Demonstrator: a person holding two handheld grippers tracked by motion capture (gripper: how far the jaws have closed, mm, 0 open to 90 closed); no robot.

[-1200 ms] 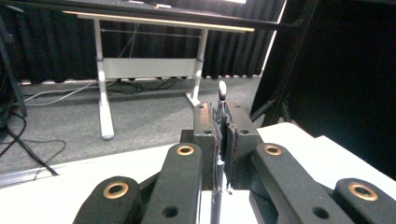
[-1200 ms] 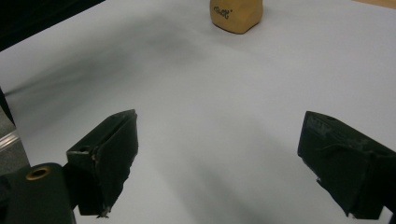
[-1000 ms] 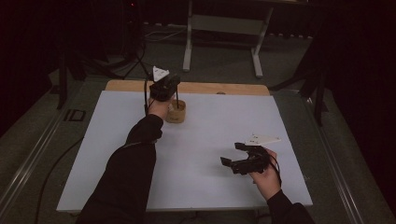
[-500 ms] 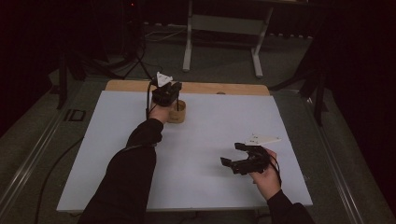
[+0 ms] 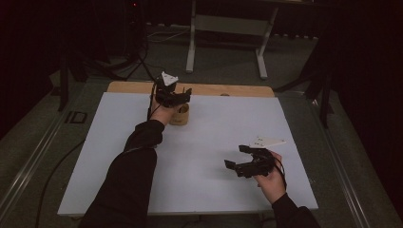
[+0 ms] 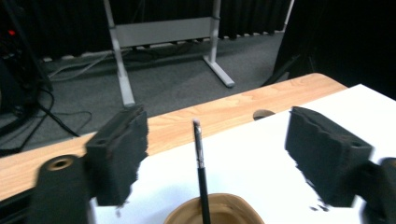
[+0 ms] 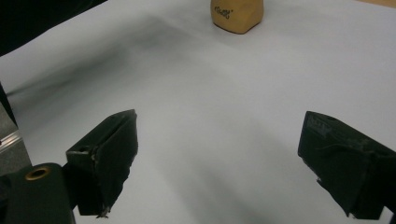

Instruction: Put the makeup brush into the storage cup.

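Upper centre of the white bench (image 5: 119, 156), the left gripper (image 6: 212, 154) hangs jaws open over a tan wooden cup (image 5: 181, 115) holding a thin black brush (image 6: 201, 172); closing off-centre could tip the cup, while the right gripper (image 5: 247, 159) idles open.

Dim lab or studio — black curtains (image 6: 56, 18), cables on grey carpet (image 6: 177, 79), white-topped table (image 5: 218, 142), metal stand (image 6: 163, 32)

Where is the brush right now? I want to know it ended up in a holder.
In the left gripper view the brush stands upright in the tan cup, between the open jaws of the left gripper, near the table's far wooden edge.
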